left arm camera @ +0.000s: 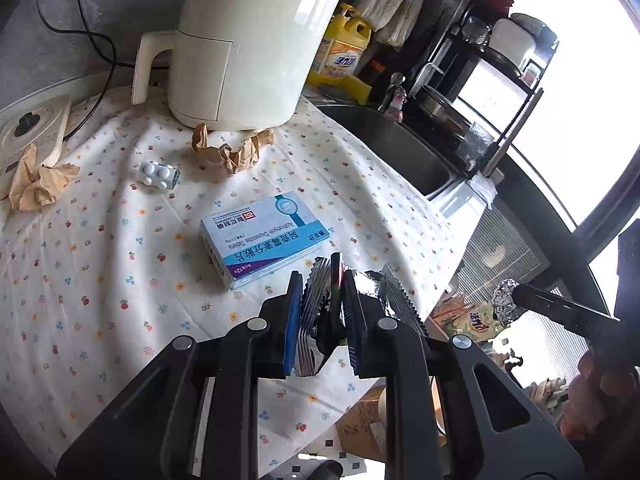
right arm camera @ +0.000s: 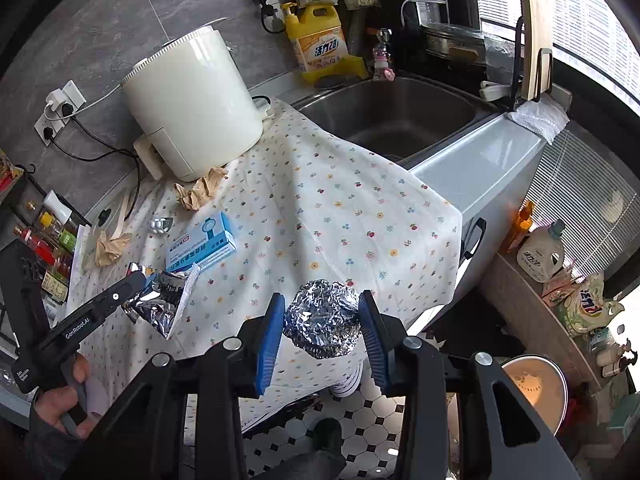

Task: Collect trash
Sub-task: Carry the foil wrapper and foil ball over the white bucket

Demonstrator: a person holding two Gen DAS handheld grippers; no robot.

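Daylight is pouring in from the window [left arm camera: 580,92] on the right, blowing it out to plain white in the left wrist view. The flowered cloth [right arm camera: 340,216] on the desk is catching that light brightly, with soft shadows falling along its folds. Glare is glinting off the foil ball [right arm camera: 324,316]. Both views are bending strongly at the edges, with dark corners. Near parts are staying fairly sharp.
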